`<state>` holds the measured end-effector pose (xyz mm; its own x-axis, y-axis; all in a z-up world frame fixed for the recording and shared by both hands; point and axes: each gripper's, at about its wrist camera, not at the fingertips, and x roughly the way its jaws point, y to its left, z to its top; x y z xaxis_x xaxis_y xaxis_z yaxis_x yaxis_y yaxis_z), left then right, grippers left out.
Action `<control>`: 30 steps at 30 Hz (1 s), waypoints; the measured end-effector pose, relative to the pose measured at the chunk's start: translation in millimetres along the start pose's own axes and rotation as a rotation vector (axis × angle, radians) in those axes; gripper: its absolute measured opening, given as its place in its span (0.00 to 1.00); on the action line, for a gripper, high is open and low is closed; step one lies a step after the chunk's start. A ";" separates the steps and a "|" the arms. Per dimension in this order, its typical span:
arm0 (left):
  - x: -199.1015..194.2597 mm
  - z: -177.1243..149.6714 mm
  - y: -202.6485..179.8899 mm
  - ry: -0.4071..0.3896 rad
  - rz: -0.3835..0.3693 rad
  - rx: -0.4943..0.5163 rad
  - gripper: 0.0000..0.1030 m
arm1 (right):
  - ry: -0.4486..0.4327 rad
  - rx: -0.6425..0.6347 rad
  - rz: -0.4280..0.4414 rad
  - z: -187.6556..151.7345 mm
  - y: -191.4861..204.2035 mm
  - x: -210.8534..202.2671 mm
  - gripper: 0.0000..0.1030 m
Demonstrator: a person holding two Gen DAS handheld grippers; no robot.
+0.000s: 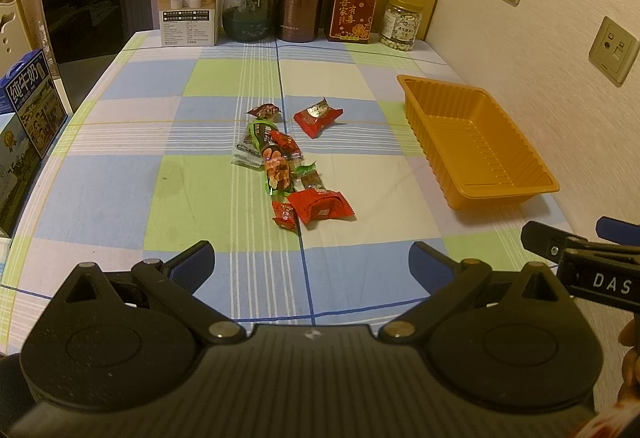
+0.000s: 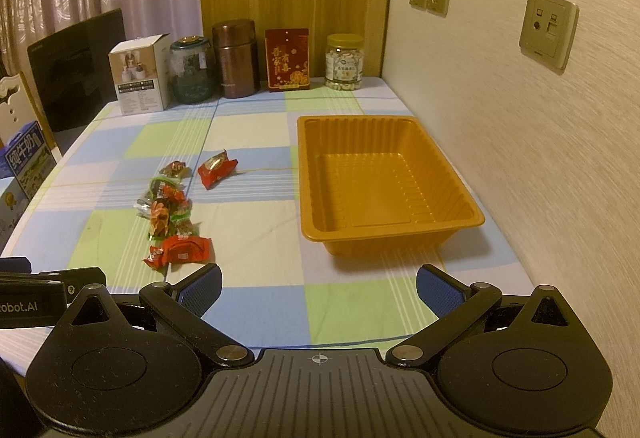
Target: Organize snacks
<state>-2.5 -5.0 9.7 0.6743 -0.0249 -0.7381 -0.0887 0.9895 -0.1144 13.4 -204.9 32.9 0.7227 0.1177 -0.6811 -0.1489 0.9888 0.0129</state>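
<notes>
Several wrapped snacks lie in a loose line along the middle of the checked tablecloth. The nearest is a flat red packet, and another red packet lies apart at the far end. The same snacks show left of centre in the right wrist view. An orange plastic tray stands empty by the right wall; its rim faces the snacks. My left gripper is open, above the near table edge, short of the snacks. My right gripper is open and holds nothing, in front of the tray.
Along the back edge stand a white box, a glass jar, a brown flask, a red pouch and a jar of nuts. Milk cartons sit at the left edge. The wall with sockets runs close on the right.
</notes>
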 end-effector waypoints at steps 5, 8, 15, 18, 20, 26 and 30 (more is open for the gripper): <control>0.1 -0.4 0.5 0.001 0.001 0.000 1.00 | 0.001 0.000 0.000 -0.2 -0.1 0.3 1.00; 0.1 -0.2 -0.1 0.001 0.001 -0.001 1.00 | 0.000 0.001 0.000 -0.1 0.0 0.6 1.00; 0.8 0.0 1.9 -0.005 -0.009 -0.022 1.00 | 0.001 0.007 0.002 -0.9 -0.4 1.8 1.00; 4.9 1.2 8.3 -0.001 -0.016 -0.040 1.00 | -0.004 0.024 0.014 -1.2 -1.5 3.3 1.00; 8.4 2.3 15.1 0.003 -0.021 -0.063 1.00 | -0.001 0.036 0.021 -0.7 -1.4 7.2 1.00; 29.7 4.1 41.5 0.022 -0.024 -0.111 1.00 | 0.018 0.063 0.057 0.7 5.0 26.6 0.99; 44.7 2.6 54.3 0.004 -0.007 -0.073 0.99 | 0.027 0.053 0.088 0.7 12.0 42.6 0.99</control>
<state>24.7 48.0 -27.8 0.6718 -0.0324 -0.7401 -0.1373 0.9763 -0.1674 42.8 -187.9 4.6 0.6898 0.2028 -0.6950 -0.1746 0.9782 0.1121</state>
